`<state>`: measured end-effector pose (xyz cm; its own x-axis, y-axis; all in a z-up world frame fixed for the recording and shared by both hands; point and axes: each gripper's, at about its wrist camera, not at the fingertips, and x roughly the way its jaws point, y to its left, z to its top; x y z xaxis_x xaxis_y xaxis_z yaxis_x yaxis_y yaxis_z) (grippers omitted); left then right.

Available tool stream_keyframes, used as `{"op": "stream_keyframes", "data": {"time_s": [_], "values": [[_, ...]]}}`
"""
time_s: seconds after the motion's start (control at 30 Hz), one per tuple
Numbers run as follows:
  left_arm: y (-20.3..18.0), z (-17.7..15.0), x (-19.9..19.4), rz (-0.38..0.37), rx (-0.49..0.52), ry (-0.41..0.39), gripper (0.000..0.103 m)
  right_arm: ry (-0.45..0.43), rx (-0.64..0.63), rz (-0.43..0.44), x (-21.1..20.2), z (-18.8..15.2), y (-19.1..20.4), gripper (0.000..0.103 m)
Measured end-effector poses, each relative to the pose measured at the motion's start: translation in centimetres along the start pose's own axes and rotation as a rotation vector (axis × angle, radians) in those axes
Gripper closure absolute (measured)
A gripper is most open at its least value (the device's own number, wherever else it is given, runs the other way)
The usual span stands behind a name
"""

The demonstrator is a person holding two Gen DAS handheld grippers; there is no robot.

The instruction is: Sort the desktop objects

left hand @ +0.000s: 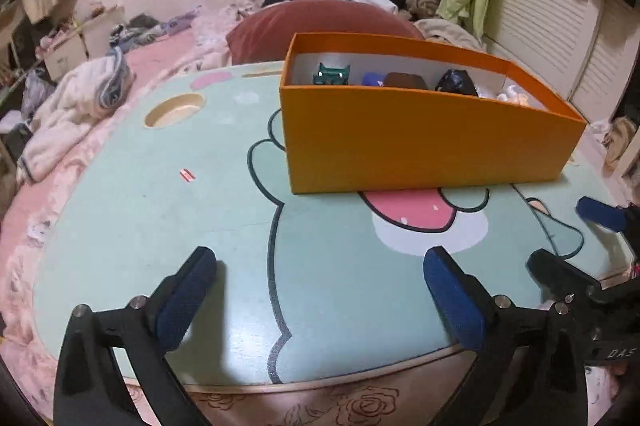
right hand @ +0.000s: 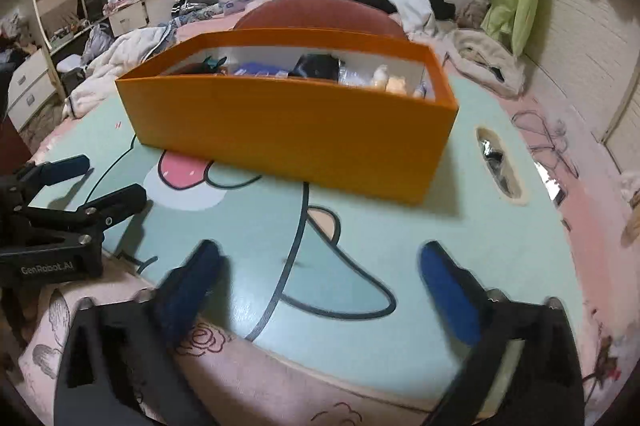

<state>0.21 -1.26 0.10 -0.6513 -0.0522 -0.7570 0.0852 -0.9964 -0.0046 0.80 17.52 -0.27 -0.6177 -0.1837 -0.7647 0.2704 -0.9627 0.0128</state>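
Observation:
An orange box (left hand: 420, 142) stands on the mint cartoon-printed lap table (left hand: 160, 226), and several small objects lie inside it: a green toy (left hand: 331, 74), a brown item (left hand: 404, 80) and a dark bundle (left hand: 456, 84). My left gripper (left hand: 320, 262) hovers open over the table's near edge, nothing between its blue pads. In the right wrist view the same orange box (right hand: 296, 130) sits ahead. My right gripper (right hand: 320, 258) is open and empty above the near edge. Each gripper shows in the other's view: the right gripper (left hand: 568, 238) at the right, the left gripper (right hand: 108, 178) at the left.
A round cup hole (left hand: 175, 114) is cut into the table's far left, a slot (right hand: 500, 166) into its right side. A small red scrap (left hand: 187, 175) lies on the tabletop. The table rests on a pink bed with a red cushion (left hand: 320, 22), clothes and blankets around.

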Motion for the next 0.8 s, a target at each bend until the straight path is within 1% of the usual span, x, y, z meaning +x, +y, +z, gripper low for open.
{"op": "stream_keyframes", "data": {"time_s": [0.27, 0.4, 0.8], "values": [[0.50, -0.81, -0.14, -0.005, -0.001, -0.007, 0.000, -0.013, 0.003, 0.001, -0.18, 0.01, -0.13, 0.001], [0.25, -0.27, 0.00, -0.012, 0.004, -0.008, 0.000, -0.014, 0.002, 0.002, -0.21, -0.08, -0.08, 0.001], [0.16, -0.35, -0.29, -0.026, 0.022, -0.013, 0.000, -0.016, 0.002, 0.002, -0.11, -0.27, -0.11, 0.001]]}}
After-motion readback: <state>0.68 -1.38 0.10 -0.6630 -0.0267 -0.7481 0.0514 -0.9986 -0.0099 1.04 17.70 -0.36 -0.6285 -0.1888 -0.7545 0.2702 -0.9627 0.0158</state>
